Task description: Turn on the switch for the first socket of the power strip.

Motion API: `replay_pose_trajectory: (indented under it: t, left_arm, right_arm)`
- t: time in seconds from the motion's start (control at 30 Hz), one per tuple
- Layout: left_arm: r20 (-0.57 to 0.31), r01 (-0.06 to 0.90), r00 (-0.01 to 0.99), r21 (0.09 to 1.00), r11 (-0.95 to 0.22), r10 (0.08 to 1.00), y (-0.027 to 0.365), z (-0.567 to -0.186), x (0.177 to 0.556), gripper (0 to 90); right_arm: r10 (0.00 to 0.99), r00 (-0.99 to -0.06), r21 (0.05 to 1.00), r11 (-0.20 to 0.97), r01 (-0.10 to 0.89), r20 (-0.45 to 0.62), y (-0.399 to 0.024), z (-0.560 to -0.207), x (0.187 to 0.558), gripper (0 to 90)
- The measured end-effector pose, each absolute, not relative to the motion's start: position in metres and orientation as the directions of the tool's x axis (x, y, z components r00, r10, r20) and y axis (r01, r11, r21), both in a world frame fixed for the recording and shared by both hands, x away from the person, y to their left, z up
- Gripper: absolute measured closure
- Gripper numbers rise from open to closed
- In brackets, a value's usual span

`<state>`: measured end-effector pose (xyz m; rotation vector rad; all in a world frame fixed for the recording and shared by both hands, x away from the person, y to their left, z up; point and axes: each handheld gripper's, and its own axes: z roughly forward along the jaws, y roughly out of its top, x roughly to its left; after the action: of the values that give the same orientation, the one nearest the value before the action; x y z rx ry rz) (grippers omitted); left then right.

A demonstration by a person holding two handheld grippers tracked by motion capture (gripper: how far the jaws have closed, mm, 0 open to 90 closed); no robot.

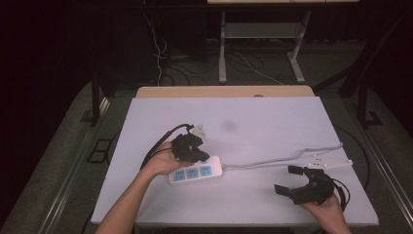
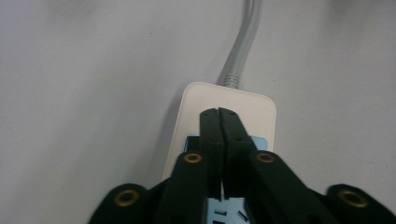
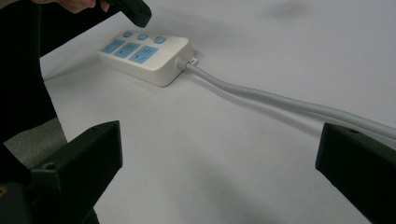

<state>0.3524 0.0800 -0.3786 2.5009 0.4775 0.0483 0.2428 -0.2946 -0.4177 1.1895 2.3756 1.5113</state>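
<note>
A white power strip (image 1: 196,171) with blue sockets and blue buttons lies on the white table (image 1: 253,122), left of the middle. Its grey cable (image 1: 272,161) runs right to a flat white plug piece (image 1: 328,162). My left gripper (image 1: 199,155) is shut with nothing between its jaws. In the left gripper view its tips (image 2: 218,112) hang over the strip (image 2: 243,100) near the cable end (image 2: 240,51). My right gripper (image 1: 287,179) stands open near the front right, apart from the strip (image 3: 144,53), jaws (image 3: 219,140) wide with only bare table and the cable (image 3: 280,100) ahead.
The table's front edge (image 1: 234,225) runs just beneath both forearms. A wooden desk edge (image 1: 224,91) lies behind the white top. Loose wires (image 1: 160,58) and metal frame legs (image 1: 222,48) stand on the dark floor beyond.
</note>
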Motion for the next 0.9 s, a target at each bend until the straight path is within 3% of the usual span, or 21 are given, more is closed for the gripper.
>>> replay_pose_trajectory:
  t: [0.9]
  left_arm:
    - [-0.083,0.342,0.933,0.502,-0.794,0.35,0.075,-0.396,0.367,89.1]
  right_arm:
    - [0.647,-0.696,0.802,0.215,0.557,0.31,-0.295,-0.418,0.242,0.3]
